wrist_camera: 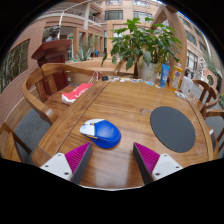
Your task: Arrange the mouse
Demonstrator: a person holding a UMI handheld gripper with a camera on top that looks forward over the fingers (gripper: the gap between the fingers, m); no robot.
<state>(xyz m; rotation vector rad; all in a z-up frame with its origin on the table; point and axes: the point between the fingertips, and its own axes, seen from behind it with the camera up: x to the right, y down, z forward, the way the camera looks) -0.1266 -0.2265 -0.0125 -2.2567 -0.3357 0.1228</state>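
A blue mouse point(104, 133) with a white front lies on the wooden table point(125, 105), just ahead of my left finger and a little to its right. A dark round mouse mat point(173, 127) lies on the table to the right, beyond my right finger. My gripper point(112, 158) is open, its magenta pads point(76, 156) wide apart, with only bare table between them. The mouse is not touched by either finger.
A red and white object point(76, 94) lies at the table's far left. A potted plant point(146, 45) and a blue bottle point(165, 73) stand at the far edge. Wooden chairs point(38, 95) surround the table; one with a grey cushion point(30, 128) is at the left.
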